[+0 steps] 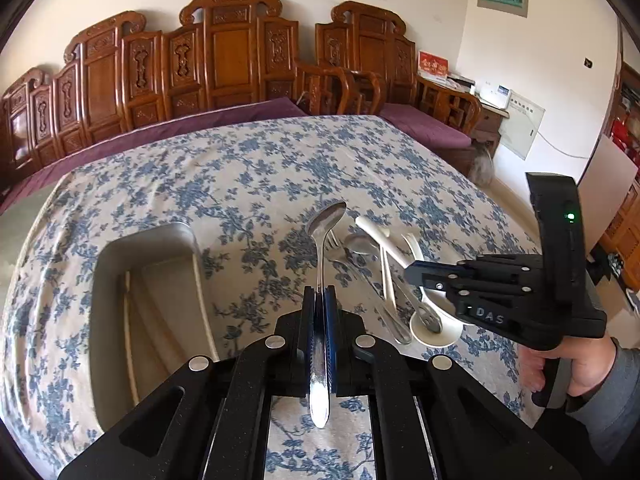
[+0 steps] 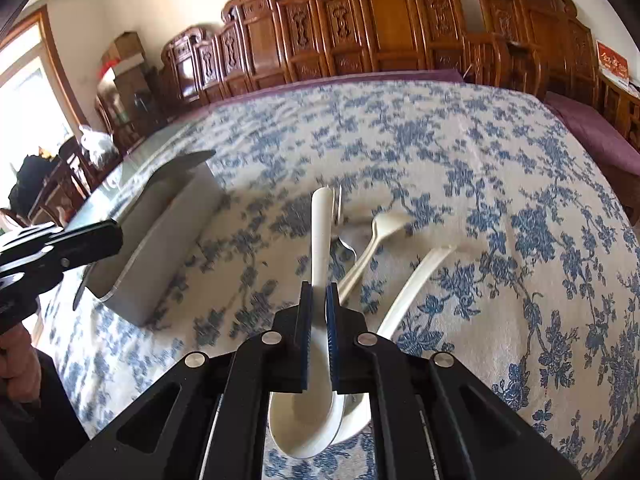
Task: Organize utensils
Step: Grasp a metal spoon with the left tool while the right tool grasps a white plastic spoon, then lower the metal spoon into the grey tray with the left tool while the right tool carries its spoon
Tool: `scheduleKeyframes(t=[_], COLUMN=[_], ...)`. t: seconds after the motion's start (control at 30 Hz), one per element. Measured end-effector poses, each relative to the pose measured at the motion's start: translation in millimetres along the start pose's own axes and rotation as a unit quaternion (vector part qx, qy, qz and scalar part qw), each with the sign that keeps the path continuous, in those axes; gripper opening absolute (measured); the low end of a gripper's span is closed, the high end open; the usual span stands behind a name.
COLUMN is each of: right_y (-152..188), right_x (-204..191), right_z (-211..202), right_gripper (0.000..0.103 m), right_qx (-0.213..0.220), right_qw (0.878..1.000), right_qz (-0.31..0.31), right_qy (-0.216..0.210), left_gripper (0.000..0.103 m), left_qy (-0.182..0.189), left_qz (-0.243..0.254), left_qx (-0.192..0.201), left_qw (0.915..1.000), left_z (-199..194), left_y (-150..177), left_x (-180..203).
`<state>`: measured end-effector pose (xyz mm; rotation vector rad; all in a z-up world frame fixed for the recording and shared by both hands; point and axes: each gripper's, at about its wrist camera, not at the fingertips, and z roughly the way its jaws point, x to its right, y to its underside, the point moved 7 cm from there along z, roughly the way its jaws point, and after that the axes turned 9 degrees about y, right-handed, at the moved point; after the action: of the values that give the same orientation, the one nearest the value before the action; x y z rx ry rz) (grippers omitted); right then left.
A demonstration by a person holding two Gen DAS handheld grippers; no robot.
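My left claw (image 1: 320, 292) is clamped on a steel spoon (image 1: 325, 232), pads pinching its handle so the bowl sticks out ahead of the tips and the handle end runs back under the jaws. The grey organizer tray (image 1: 120, 280) sits just left of that claw on the blue floral tablecloth (image 1: 248, 168). My right claw (image 2: 319, 292) has closed narrow on a white ceramic soup spoon (image 2: 320, 240), handle pointing forward, bowl beneath the jaws. Ahead and right of it lie a white plastic spoon (image 2: 380, 232), another white handle (image 2: 416, 280) and a metal utensil, partly hidden.
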<state>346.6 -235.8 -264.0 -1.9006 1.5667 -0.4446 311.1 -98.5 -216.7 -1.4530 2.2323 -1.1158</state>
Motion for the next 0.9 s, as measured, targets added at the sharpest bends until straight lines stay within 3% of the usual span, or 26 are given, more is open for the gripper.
scheduleKeyframes(t=[0.27,0.53,0.9], right_y=[-8,-2,-5], right_x=[-31,-57,-61], right_z=[-10,-6,-11], right_gripper=[0.008,0.008,0.008], right_qx=[0.027,0.021,0.028], right_qw=[0.999,0.998,0.998], right_qz=[-0.012,-0.043,-0.039], right_qy=[-0.02,-0.031,-0.041], left_gripper=[0.004,0.004,0.004], left_qy=[-0.029,-0.079,-0.114], left_qz=[-0.026,-0.055,-0.099], left_qx=[0.012,0.01,-0.054], left_qw=[0.9992,0.9953,0.987], left_z=[-24,-32,-3], left_y=[2,9,35], left_x=[-35,-81,-134])
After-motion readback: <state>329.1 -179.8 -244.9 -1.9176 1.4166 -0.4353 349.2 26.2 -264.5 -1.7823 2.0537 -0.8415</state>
